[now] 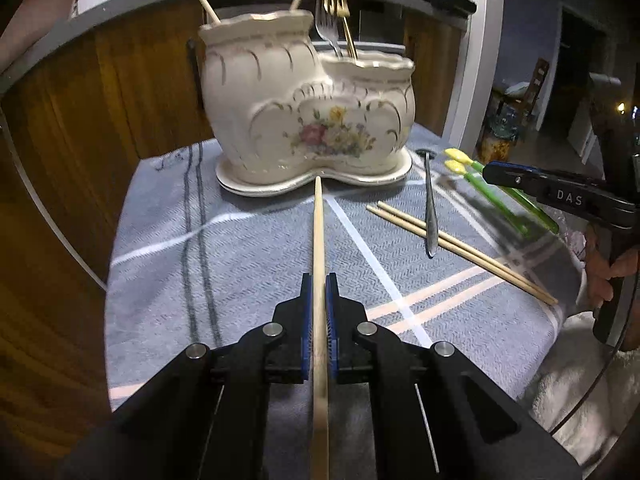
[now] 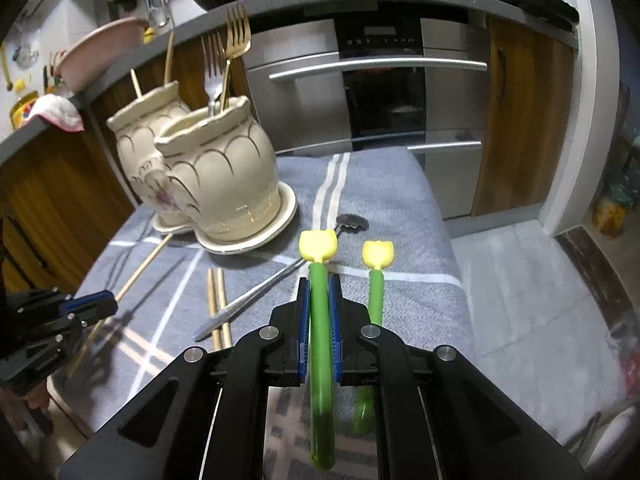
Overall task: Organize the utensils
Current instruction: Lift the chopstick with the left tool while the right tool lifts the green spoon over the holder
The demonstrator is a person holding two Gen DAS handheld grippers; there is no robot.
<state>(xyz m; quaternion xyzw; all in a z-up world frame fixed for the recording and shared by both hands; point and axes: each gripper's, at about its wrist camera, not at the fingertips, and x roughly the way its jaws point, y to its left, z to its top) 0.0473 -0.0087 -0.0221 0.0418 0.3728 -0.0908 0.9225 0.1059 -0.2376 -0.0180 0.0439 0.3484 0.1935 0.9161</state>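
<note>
A cream ceramic double utensil holder (image 1: 304, 112) with a flower print stands on the grey cloth (image 1: 248, 264); it also shows in the right wrist view (image 2: 216, 176). Its taller pot holds two chopsticks, its lower pot a silver fork and a gold fork (image 2: 236, 40). My left gripper (image 1: 319, 284) is shut on a wooden chopstick (image 1: 318, 232) that points at the holder's base. My right gripper (image 2: 319, 284) is shut on a green-handled utensil with a yellow tip (image 2: 319, 264). A second green utensil (image 2: 376, 280) lies beside it on the cloth.
Two loose chopsticks (image 1: 460, 248) and a steel spoon (image 1: 430, 208) lie on the cloth right of the holder. Wooden cabinets (image 1: 120, 92) and an oven (image 2: 380, 92) stand behind the table. The cloth's right edge drops to a pale floor mat (image 2: 520, 280).
</note>
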